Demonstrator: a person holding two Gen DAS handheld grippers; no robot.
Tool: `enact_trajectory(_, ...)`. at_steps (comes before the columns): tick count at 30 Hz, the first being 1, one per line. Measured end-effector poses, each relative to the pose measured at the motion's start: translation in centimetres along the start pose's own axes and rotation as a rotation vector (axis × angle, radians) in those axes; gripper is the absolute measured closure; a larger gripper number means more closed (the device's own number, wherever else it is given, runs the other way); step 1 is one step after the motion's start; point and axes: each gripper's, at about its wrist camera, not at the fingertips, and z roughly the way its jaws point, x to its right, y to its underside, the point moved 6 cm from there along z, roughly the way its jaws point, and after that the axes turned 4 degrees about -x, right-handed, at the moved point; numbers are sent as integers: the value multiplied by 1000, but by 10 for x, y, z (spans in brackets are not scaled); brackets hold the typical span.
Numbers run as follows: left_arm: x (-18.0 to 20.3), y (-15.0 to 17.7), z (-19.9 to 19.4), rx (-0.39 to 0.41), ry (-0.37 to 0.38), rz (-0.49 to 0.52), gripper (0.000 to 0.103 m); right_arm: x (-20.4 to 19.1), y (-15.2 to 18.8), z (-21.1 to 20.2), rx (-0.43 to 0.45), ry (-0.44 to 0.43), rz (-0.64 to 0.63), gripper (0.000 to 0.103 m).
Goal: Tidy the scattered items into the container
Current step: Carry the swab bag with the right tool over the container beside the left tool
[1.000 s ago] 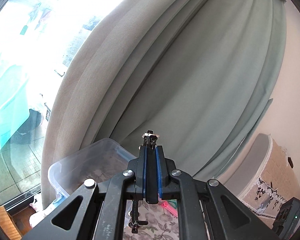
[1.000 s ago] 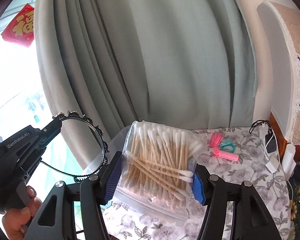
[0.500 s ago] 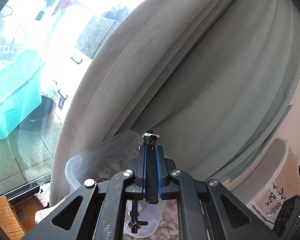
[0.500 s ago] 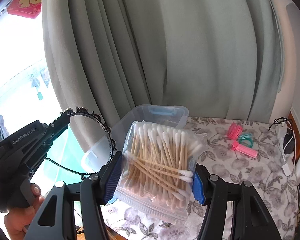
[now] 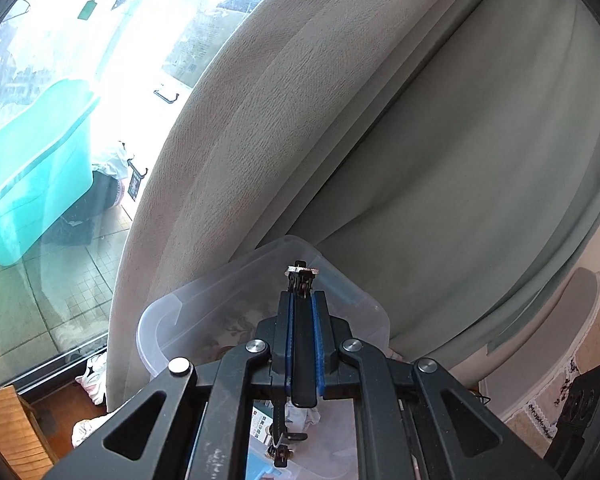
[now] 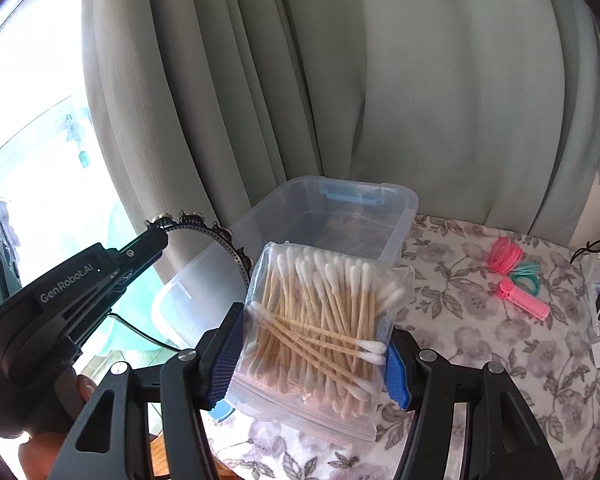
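My right gripper (image 6: 314,350) is shut on a clear zip bag of cotton swabs (image 6: 320,320), held above the flowered table just in front of the clear plastic container (image 6: 396,236). My left gripper (image 5: 302,300) is shut on a black beaded headband (image 5: 302,280), seen edge-on between its blue pads. In the right wrist view the left gripper (image 6: 156,238) comes in from the left, and the headband (image 6: 228,240) arcs over the container's near-left corner. In the left wrist view the container (image 5: 220,300) lies right below the fingertips.
Grey-green curtains (image 6: 340,80) hang close behind the container. Pink and teal hair ties (image 6: 508,258) and a pink hair roller (image 6: 524,300) lie on the flowered tablecloth (image 6: 480,340) at right. White cables and a charger (image 6: 598,304) sit at the far right edge. A window (image 5: 60,120) is at left.
Both grippers have moved toward the container with their loads. It now sits larger and more central in both views, and the headband hangs over its corner.
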Motion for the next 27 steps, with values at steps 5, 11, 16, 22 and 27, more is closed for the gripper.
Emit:
enact_trajectory(5, 0, 1, 11, -5, 7, 3, 95, -1, -5, 12, -3, -12, -10, 39)
enact_trajectory(11, 3, 1, 20, 5, 21, 14, 95, 1, -15, 26, 5, -28, -18, 39)
enact_trajectory(16, 4, 1, 24, 36, 34, 32, 95, 2, -24, 34, 12, -41, -28, 39)
enact_trajectory(22, 3, 5, 35, 37, 29, 38, 95, -2, -30, 45, 13, -65, -49, 39)
enact_trajectory(27, 4, 9, 50, 29, 24, 47, 95, 2, -30, 58, -7, -74, -51, 39)
